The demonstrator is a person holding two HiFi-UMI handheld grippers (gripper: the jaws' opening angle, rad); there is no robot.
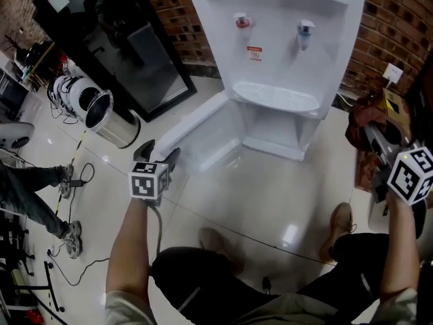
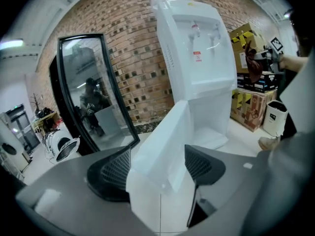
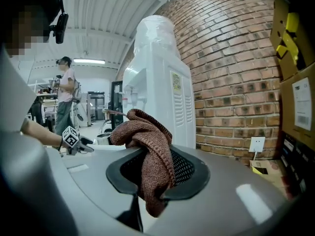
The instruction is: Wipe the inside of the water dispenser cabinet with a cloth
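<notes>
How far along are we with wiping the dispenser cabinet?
Done: the cabinet door stands open, exposing the cabinet interior. In hand: the right gripper is shut on the brown cloth, held away from the cabinet; the left gripper is open, with the door's edge between its fingers. Left: the cloth is not yet inside, so all the wiping remains.

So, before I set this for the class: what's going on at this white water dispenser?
A person holds two grippers at a white plastic water dispenser whose lower cabinet door stands open. The left gripper, jaws wide, straddles that door's edge. The right gripper is shut on a brown knitted cloth, off to the side, away from the cabinet.
</notes>
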